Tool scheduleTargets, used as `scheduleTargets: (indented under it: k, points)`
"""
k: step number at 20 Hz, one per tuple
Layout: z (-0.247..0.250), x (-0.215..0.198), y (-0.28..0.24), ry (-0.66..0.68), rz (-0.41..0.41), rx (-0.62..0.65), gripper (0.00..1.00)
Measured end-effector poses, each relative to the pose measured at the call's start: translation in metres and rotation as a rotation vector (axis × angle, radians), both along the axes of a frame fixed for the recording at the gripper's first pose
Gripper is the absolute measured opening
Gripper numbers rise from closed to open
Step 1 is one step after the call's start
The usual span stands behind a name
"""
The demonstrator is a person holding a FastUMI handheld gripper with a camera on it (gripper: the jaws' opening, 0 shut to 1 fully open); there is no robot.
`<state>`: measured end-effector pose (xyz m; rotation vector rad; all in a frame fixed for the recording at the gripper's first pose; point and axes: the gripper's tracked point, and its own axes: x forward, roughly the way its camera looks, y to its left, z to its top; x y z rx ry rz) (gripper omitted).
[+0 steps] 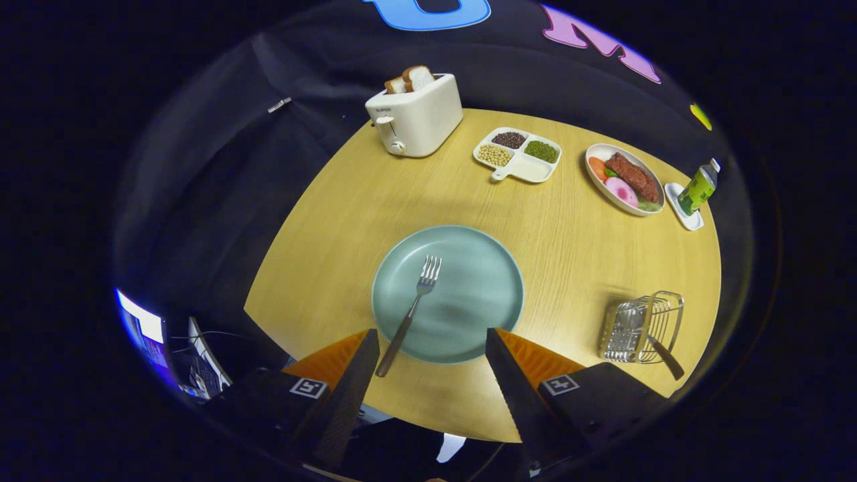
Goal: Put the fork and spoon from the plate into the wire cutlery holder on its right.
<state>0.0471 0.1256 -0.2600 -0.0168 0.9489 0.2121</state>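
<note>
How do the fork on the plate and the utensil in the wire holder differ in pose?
The fork lies flat on the plate, tines showing, between the open fingers. The utensil leans in the holder, its head hidden, handle sticking out. Both have dark handles.

One round wooden table (pixel 375 194). One toaster (pixel 415 115) holding two slices of bread (pixel 410 79). One white divided dish (pixel 517 155) with four compartments, three of them filled with beans of three kinds. Two plates: one blue-green plate (pixel 482 281) and one oval plate of food (pixel 625 179). One fork (pixel 410 312) lies on the blue-green plate. One wire cutlery holder (pixel 643 327) with one dark utensil handle (pixel 665 357) sticking out. One bottle (pixel 698 188) on one small white tray (pixel 684 209). One gripper (pixel 432 338), its two fingers spread apart and gripping nothing
</note>
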Motion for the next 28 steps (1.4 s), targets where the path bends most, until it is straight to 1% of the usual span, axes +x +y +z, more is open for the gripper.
scheduleTargets:
  k: [3, 5, 9, 12, 14, 16, 17, 18, 19, 20, 21, 22, 23, 25, 28]
  points:
    - [-0.031, 0.01, 0.002, 0.044, -0.034, -0.033, 1.0]
    - [-0.05, 0.015, 0.007, 0.077, -0.06, -0.031, 1.0]
    - [-0.08, 0.028, 0.007, 0.102, -0.109, -0.045, 1.0]
    - [-0.097, 0.025, 0.008, 0.121, -0.109, -0.087, 1.0]
    - [-0.098, 0.027, 0.011, 0.1, -0.106, -0.091, 0.99]
    - [-0.104, 0.029, 0.01, 0.104, -0.098, -0.101, 0.88]
    - [-0.11, 0.029, 0.006, 0.116, -0.097, -0.121, 0.75]
    - [-0.113, 0.026, 0.005, 0.124, -0.097, -0.129, 0.7]
    - [-0.116, 0.023, 0.005, 0.135, -0.097, -0.138, 0.53]
    - [-0.122, 0.022, 0.002, 0.15, -0.095, -0.153, 0.41]
    - [-0.124, 0.022, 0.003, 0.159, -0.084, -0.155, 0.24]
    - [-0.12, 0.026, 0.004, 0.145, -0.066, -0.15, 0.24]
    - [-0.128, 0.022, 0.005, 0.159, -0.058, -0.142, 0.18]
    - [-0.123, 0.023, 0.008, 0.175, -0.033, -0.1, 0.11]
    - [-0.119, 0.024, 0.003, 0.185, -0.022, -0.048, 0.08]
